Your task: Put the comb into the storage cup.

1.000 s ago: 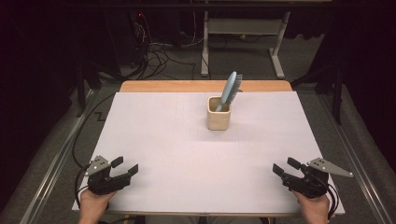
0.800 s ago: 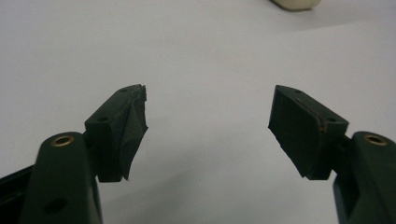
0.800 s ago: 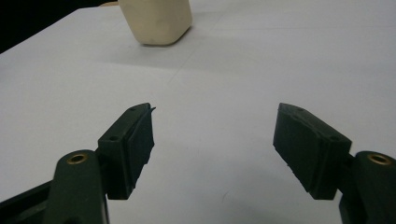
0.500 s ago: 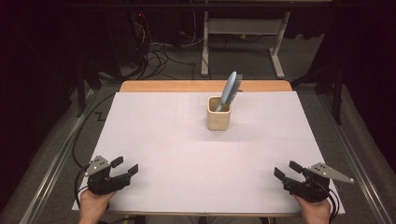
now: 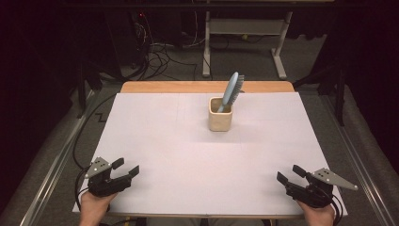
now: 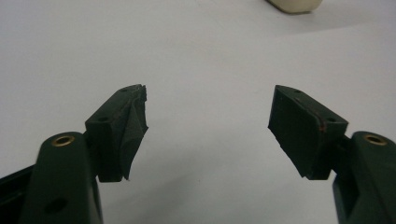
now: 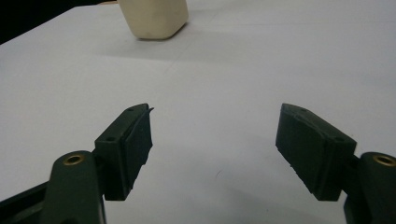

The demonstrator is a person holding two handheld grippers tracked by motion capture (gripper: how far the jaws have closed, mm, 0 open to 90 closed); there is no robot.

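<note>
A cream cup stands on the white table top, right of centre toward the back. A light blue hairbrush sits in it with its bristled head up, leaning right. My left gripper rests at the near left corner, open, with nothing between its jaws; in the left gripper view bare white surface lies between them and the cup's base shows at the top edge. My right gripper is at the near right corner, open and empty; in the right gripper view the cup stands far ahead on the left.
A wooden strip runs along the table's far edge. Behind it on the dark floor lie cables and a white frame stand. Metal rails run down both sides of the table.
The right gripper has drifted slightly toward the table's near edge. The left gripper, cup and brush have kept still.
</note>
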